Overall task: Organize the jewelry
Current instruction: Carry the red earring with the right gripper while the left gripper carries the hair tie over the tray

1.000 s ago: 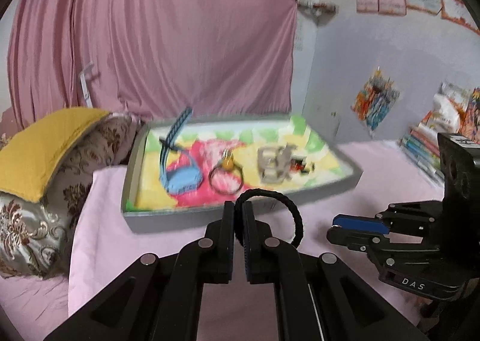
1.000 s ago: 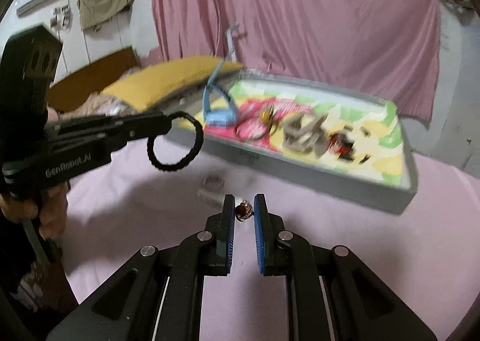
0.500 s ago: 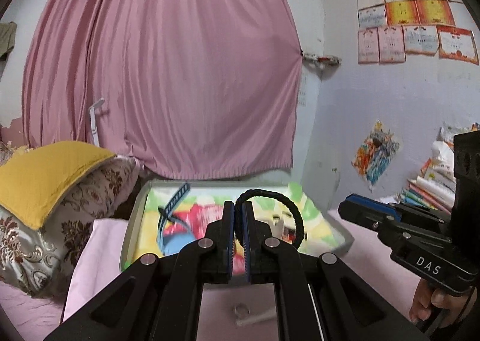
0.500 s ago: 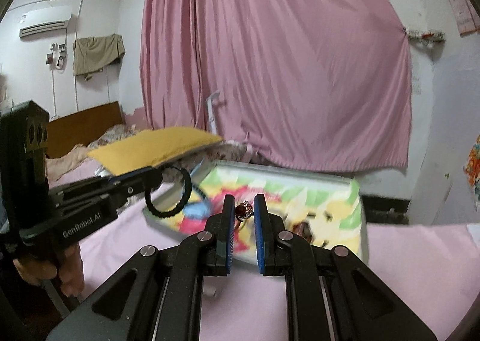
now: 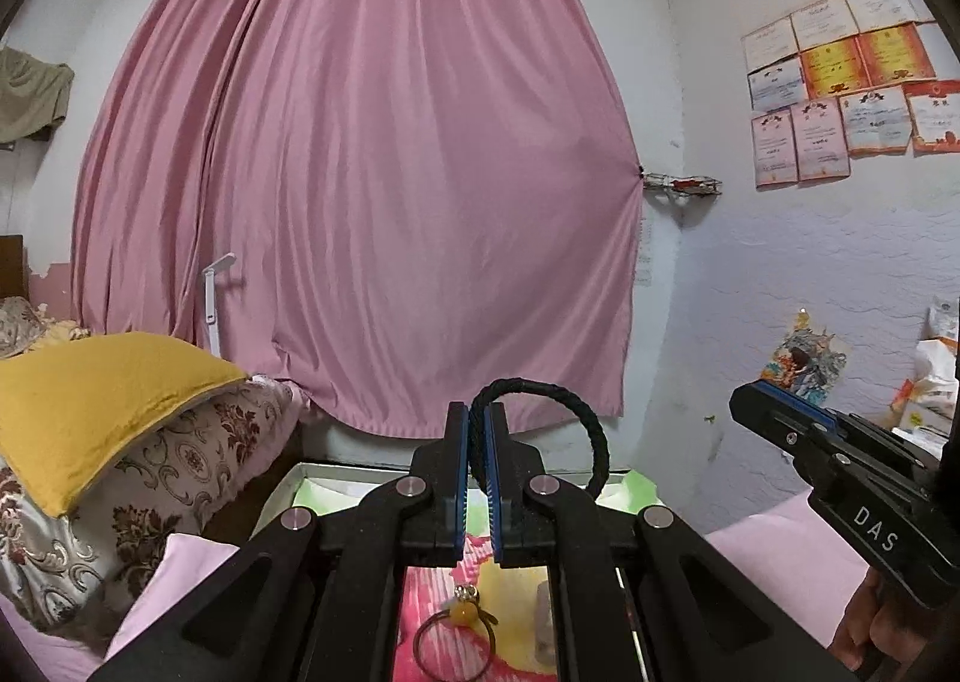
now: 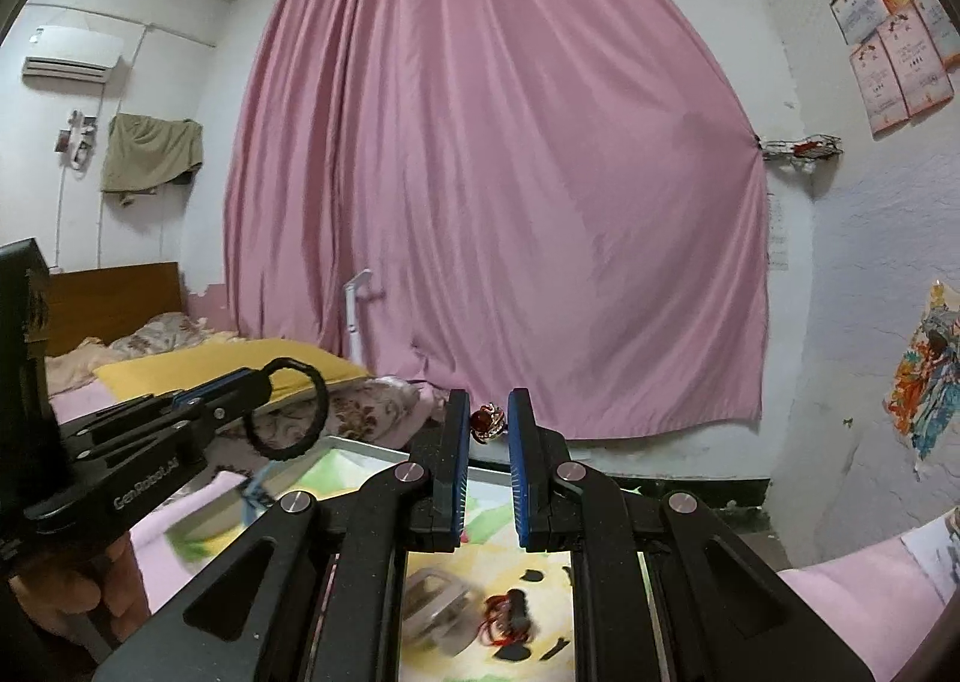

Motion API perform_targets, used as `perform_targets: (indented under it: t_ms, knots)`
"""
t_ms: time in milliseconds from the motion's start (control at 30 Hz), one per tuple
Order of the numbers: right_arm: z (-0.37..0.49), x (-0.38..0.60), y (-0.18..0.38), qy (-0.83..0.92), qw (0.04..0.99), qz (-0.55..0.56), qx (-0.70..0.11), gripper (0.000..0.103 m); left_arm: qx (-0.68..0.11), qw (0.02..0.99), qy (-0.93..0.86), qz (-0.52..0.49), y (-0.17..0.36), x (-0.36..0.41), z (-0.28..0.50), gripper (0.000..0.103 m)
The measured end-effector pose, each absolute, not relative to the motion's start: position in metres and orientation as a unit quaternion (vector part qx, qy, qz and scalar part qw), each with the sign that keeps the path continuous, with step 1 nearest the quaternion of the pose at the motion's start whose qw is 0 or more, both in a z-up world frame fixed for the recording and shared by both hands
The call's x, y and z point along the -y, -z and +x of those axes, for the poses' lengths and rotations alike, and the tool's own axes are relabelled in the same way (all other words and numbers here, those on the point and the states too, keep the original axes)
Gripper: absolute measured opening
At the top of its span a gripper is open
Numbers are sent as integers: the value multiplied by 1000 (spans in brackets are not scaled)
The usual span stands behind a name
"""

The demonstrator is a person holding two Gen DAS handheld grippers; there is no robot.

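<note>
My left gripper is shut on a black braided bracelet, whose loop sticks out to the right of the fingers; it also shows in the right wrist view. My right gripper is shut on a small red and gold ring at its fingertips. Both are held above the shallow tray with a colourful lining. In the tray lie a gold ring with an amber bead, a grey clip and a red and black piece.
A pink curtain hangs behind the tray. A yellow pillow on a patterned pillow lies at the left. The tray rests on a pink sheet. The right gripper's body is at the right of the left wrist view.
Both grippers have risen and moved forward over the tray, each keeping its piece. The views now look at the curtain, with the tray beneath the fingers.
</note>
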State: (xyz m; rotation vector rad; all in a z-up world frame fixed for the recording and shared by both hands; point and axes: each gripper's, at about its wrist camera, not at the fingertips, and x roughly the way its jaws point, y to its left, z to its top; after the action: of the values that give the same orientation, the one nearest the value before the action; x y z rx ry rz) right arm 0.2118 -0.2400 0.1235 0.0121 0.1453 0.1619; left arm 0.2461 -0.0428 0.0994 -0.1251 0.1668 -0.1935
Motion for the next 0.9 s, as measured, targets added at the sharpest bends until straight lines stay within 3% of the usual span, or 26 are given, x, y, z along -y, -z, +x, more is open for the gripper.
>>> perform_targets:
  t_ms: [567, 900]
  knots:
    - [290, 264, -60, -75, 961, 35, -265, 11, -265, 956, 110, -68, -46, 44, 305, 5]
    - [306, 268, -30, -94, 933, 43, -345, 11, -323, 938, 122, -34, -30, 57, 313, 5]
